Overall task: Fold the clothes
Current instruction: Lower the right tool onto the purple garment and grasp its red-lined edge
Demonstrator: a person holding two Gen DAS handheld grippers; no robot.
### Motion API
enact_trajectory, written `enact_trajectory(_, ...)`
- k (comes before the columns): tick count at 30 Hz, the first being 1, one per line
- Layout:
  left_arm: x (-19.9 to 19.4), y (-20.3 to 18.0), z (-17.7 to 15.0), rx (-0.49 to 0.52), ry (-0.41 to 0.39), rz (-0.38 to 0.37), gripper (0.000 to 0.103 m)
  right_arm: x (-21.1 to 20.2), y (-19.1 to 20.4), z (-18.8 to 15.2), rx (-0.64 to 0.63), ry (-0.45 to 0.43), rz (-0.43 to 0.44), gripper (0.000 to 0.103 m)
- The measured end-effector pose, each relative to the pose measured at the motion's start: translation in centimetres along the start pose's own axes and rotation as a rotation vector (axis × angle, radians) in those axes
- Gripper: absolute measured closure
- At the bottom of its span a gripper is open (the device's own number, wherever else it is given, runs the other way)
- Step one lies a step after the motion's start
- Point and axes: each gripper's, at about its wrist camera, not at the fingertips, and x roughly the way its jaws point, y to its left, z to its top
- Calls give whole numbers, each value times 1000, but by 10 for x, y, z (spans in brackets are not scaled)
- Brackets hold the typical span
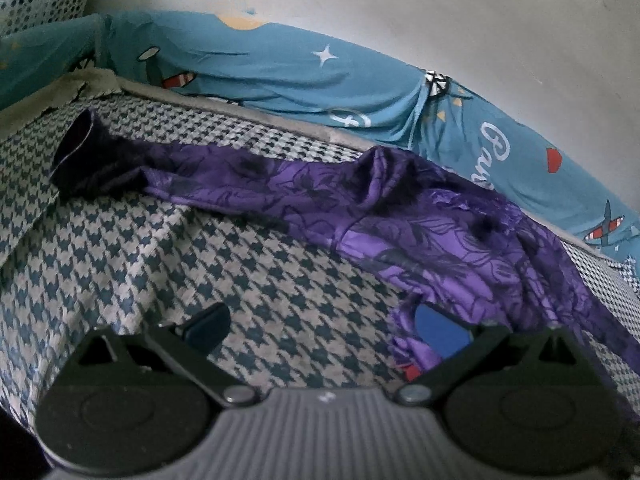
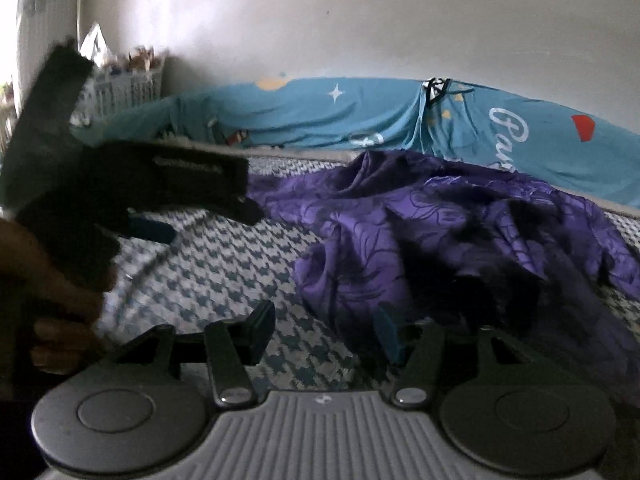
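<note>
A purple patterned garment (image 1: 420, 216) lies crumpled on the houndstooth bed cover (image 1: 200, 248), one dark sleeve stretched out to the left. My left gripper (image 1: 324, 330) is open, jaws wide apart over bare cover; its right pad (image 1: 440, 332) sits against the garment's near edge. In the right wrist view the garment (image 2: 440, 232) is heaped at the right. My right gripper (image 2: 324, 334) is open too, with cover showing in the gap and its right finger (image 2: 388, 336) at the cloth's edge. The left gripper (image 2: 208, 222), held by a hand (image 2: 52, 292), reaches in from the left, just short of the garment.
A blue printed sheet (image 1: 320, 80) is bunched along the white wall (image 1: 400, 8) behind the bed. A white perforated basket (image 1: 44, 0) stands at the back left corner. Bare houndstooth cover (image 2: 224, 264) stretches left of the garment.
</note>
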Motion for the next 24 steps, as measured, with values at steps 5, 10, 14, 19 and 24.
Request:
enact_trajectory(5, 1, 13, -1, -48, 4, -6, 0, 24, 1, -3, -49, 28, -72, 47)
enact_trajectory(10, -1, 18, -3, -59, -2, -6, 0, 35, -1, -3, -55, 49, -110, 78)
enact_trajectory(14, -2, 20, -3, -65, -11, -2, 0, 29, -12, 8, 23, 39, -102, 92)
enact_trajectory(19, -4, 21, -3, -75, -22, 4, 0, 12, -34, 41, 106, -36, -78, 94)
enact_trajectory(24, -1, 19, -5, -67, -17, 3, 0, 13, -63, 79, 182, -77, -70, 94)
